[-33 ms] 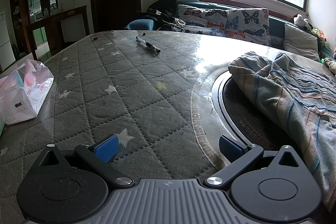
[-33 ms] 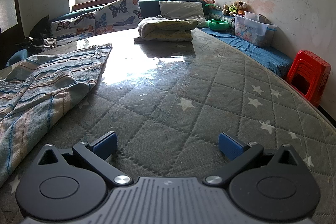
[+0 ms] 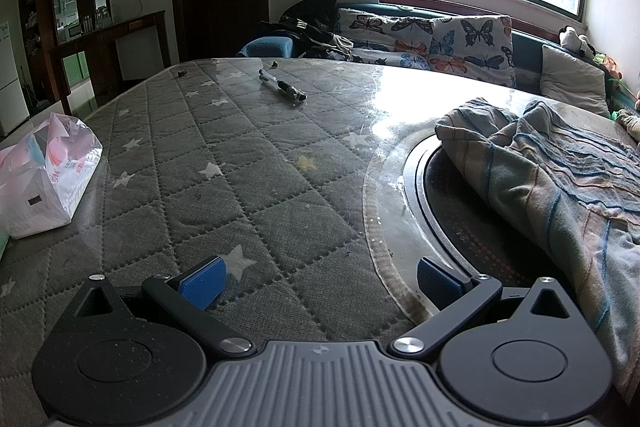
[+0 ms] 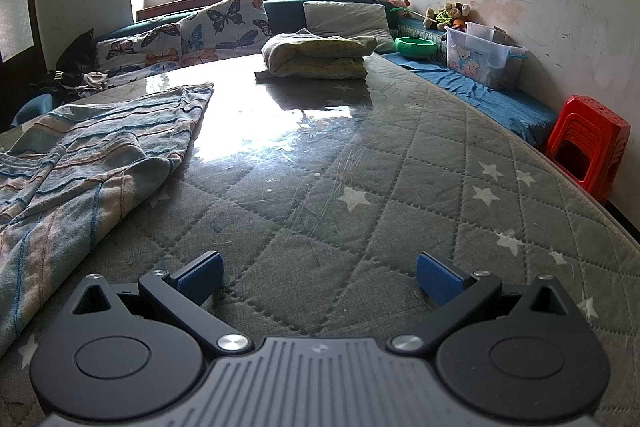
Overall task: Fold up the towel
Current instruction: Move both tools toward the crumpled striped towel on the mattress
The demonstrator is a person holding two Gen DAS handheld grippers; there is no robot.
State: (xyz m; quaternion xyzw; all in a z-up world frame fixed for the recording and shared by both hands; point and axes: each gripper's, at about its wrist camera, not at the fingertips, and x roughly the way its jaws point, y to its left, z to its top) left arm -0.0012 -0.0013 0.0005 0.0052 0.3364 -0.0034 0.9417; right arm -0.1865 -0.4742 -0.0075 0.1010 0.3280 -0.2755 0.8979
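Quilted star-patterned table [image 4: 360, 227] under glass: striped towel [image 4: 92, 163] lying rumpled and spread, not folded, between the two tools; left gripper [image 3: 320, 279] and right gripper [image 4: 320, 275] both released, empty; no change visible between frames.

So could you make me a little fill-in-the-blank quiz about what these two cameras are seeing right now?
1. Both the left gripper and the right gripper have their jaws ____.
2. The striped towel lies crumpled on the table, held by ____ gripper.
3. The stacked stools by the wall are ____ in colour.
4. The cushions under the window are printed with ____.

Missing words: open; neither; red; butterflies
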